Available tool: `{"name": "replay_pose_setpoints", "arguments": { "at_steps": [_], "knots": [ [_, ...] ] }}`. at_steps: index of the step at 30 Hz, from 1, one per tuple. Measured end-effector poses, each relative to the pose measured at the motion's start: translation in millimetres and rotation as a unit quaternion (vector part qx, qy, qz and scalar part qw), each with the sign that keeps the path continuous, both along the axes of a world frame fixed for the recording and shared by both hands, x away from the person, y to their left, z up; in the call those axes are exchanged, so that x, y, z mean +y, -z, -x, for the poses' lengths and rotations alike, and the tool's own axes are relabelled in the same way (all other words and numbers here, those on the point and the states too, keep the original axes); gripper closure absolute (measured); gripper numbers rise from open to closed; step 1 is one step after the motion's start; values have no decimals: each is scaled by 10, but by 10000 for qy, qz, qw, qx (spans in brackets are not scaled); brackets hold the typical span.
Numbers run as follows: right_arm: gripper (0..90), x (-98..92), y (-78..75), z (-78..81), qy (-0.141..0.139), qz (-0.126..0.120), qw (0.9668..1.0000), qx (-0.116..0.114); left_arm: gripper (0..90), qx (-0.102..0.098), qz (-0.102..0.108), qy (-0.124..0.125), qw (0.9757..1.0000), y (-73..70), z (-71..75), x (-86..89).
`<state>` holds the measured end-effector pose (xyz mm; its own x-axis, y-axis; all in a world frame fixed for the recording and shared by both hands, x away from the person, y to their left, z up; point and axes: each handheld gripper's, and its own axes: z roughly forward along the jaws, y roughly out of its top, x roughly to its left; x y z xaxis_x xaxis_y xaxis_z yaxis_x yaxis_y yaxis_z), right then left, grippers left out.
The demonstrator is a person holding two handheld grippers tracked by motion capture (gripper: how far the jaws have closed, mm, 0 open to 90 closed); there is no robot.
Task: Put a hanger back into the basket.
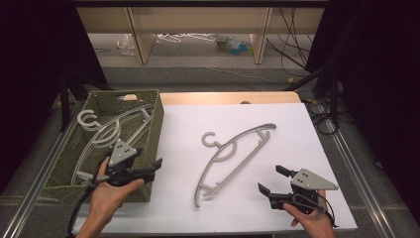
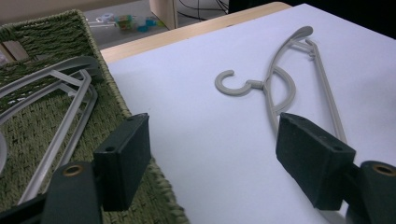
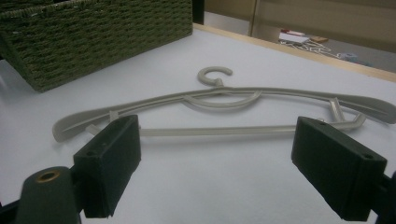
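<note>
White sheeting point(image 1: 297, 148) covers the wooden tabletop, with dark curtains at either side and pale shelving beyond the far edge. On the sheet lies a grey plastic hanger point(image 1: 233, 158), flat, its hook turned toward the far left, set diagonally between the two grippers and touching neither.

Left gripper point(image 1: 148, 171) hovers at the near right corner of a green woven basket point(image 1: 157, 124), its jaws spread wide with nothing between them. Seen from its own camera, the hanger point(image 2: 280, 88) lies ahead and to the right of it on the sheet, while the basket point(image 2: 46, 42) sits to its left with more grey hangers point(image 2: 70, 107) lying inside. From above those basket hangers point(image 1: 111, 134) lie heaped lengthwise, hooks toward the far end.

Right gripper point(image 1: 272, 181) sits near the front right of the sheet, jaws likewise parted and empty, pointed toward the hanger. In its own view the hanger point(image 3: 219, 105) stretches broadside just ahead of the jaws, hook away from them, with the basket point(image 3: 93, 37) farther off to the left.
</note>
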<state>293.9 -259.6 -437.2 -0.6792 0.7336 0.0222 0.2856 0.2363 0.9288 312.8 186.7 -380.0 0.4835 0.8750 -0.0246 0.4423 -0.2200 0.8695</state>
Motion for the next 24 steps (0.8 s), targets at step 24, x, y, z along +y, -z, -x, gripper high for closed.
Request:
{"name": "replay_pose_setpoints", "arguments": {
  "at_steps": [24],
  "knots": [
    [167, -21, -12, 5, 8, 5, 10000, 5, 273, -83, 237, 26, 9997, 211, 370, -358]
  ]
}}
